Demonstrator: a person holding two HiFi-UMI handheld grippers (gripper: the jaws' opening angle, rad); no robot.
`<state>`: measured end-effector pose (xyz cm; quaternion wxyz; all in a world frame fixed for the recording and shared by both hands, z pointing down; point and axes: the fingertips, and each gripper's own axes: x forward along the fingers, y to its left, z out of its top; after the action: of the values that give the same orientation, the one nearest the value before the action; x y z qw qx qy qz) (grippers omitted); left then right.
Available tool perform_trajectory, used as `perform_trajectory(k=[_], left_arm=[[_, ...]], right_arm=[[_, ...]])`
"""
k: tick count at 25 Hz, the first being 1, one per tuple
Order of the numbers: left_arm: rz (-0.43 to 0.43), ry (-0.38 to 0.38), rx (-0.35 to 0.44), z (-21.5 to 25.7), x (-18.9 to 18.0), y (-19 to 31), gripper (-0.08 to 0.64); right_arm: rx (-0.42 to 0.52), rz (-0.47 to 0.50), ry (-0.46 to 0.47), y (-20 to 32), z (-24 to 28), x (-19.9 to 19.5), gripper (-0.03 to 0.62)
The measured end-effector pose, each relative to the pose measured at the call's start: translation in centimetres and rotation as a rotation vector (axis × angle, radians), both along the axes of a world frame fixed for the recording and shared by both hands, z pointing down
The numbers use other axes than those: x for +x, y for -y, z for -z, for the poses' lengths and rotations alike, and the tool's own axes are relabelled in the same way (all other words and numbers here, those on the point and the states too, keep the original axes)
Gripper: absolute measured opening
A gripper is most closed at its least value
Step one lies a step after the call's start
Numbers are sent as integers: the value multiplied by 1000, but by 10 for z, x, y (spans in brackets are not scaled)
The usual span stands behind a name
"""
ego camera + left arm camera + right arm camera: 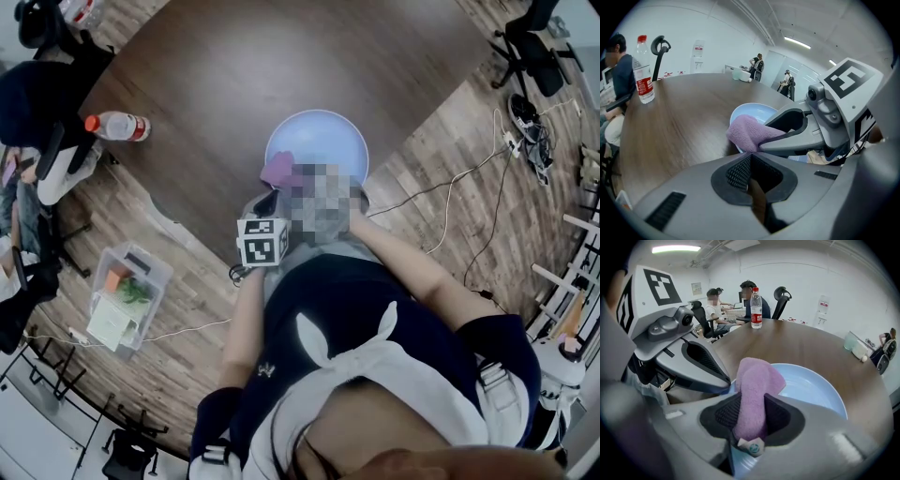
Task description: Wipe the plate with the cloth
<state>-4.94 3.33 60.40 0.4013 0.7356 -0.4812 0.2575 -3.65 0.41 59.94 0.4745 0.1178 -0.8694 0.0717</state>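
Observation:
A light blue plate lies on the dark wooden table close to its near edge. My right gripper is shut on a folded purple cloth, which hangs over the plate's near left rim. A small label dangles from the cloth's lower end. In the left gripper view the cloth sticks out of the right gripper over the plate. My left gripper is shut on nothing, its tips just short of the plate's rim, beside the right one. In the head view only the left gripper's marker cube shows.
A water bottle with a red cap stands at the table's far left edge. People sit on office chairs beyond it. A clear plastic box sits on the floor to the left. Cables run across the floor to the right.

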Motion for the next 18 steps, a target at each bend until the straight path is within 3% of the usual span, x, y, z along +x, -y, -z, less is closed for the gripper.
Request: perform_trajectory(k=[18], left_arm=[[-27,-16,-13,-1,-1,3,6]], right_arm=[[-10,-49,-11,28,-7,-4,137]])
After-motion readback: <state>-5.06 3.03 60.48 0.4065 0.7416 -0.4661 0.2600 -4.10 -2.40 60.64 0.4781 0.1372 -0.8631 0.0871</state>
